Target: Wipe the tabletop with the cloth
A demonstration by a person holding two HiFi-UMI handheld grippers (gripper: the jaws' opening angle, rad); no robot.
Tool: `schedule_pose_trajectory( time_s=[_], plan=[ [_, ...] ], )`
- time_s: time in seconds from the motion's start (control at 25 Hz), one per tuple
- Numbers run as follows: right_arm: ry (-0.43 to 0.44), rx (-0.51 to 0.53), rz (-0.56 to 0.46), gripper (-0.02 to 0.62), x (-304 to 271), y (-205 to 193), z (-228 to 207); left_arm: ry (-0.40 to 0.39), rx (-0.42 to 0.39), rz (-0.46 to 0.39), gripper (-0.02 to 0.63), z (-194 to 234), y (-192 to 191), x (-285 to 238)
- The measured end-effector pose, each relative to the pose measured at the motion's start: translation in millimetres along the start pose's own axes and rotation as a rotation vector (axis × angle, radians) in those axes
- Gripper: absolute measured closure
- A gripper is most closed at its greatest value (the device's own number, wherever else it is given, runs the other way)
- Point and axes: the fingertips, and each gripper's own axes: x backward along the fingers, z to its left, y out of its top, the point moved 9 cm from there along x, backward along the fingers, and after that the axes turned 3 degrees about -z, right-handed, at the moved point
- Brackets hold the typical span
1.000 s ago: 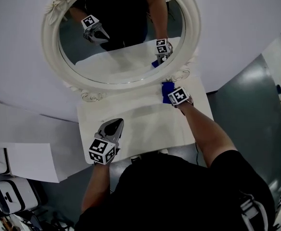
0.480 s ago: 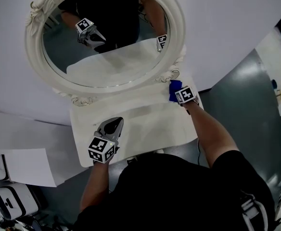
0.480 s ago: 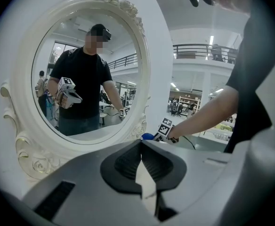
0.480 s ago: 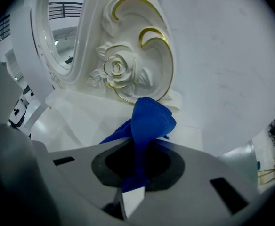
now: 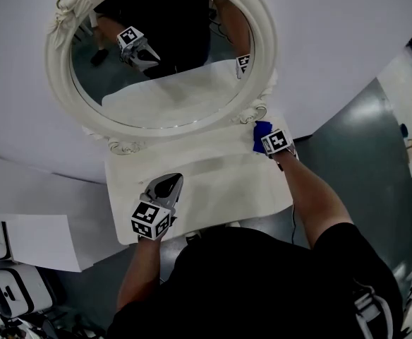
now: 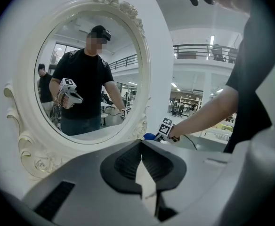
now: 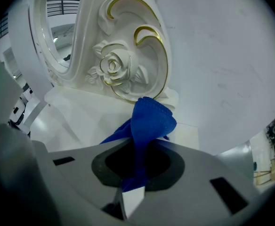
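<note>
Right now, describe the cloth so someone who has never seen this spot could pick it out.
Start at the big oval mirror standing at the back of the white tabletop. At the frame's lower right corner, the right tool pinches a bunched cloth, the only bright blue thing among all that white.

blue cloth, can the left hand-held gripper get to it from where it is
Probably yes: bare tabletop lies between the left hand-held gripper and the blue cloth at the back right corner, though the right hand-held gripper is clamped on it.
</note>
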Motion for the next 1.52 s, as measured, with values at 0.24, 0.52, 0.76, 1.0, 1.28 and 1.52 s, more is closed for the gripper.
schedule_pose_trajectory(
  time_s=[0.24,0.52,0.76,1.0,1.28,1.52],
  plan=[
    [-0.023,0.056,-0.043,0.554,15,11,15,0.005,-0.005,-0.013,0.595,-1,1,11],
    [0.054,0.086,-0.214,0.554,61,22,63,0.008,-0.023,-0.021,0.595,-6,1,33],
    [0.099,0.133,-0.381,0.554,122,33,113,0.003,-0.036,-0.021,0.595,-9,0,54],
    [0.123,0.156,-0.535,0.554,182,45,163,0.001,-0.056,-0.029,0.595,-10,3,76],
    [0.118,0.189,-0.660,0.554,231,44,210,-0.009,-0.068,-0.032,0.595,-9,3,90],
    [0.100,0.165,-0.708,0.554,248,35,226,-0.031,-0.084,-0.034,0.595,-9,3,94]
  ],
)
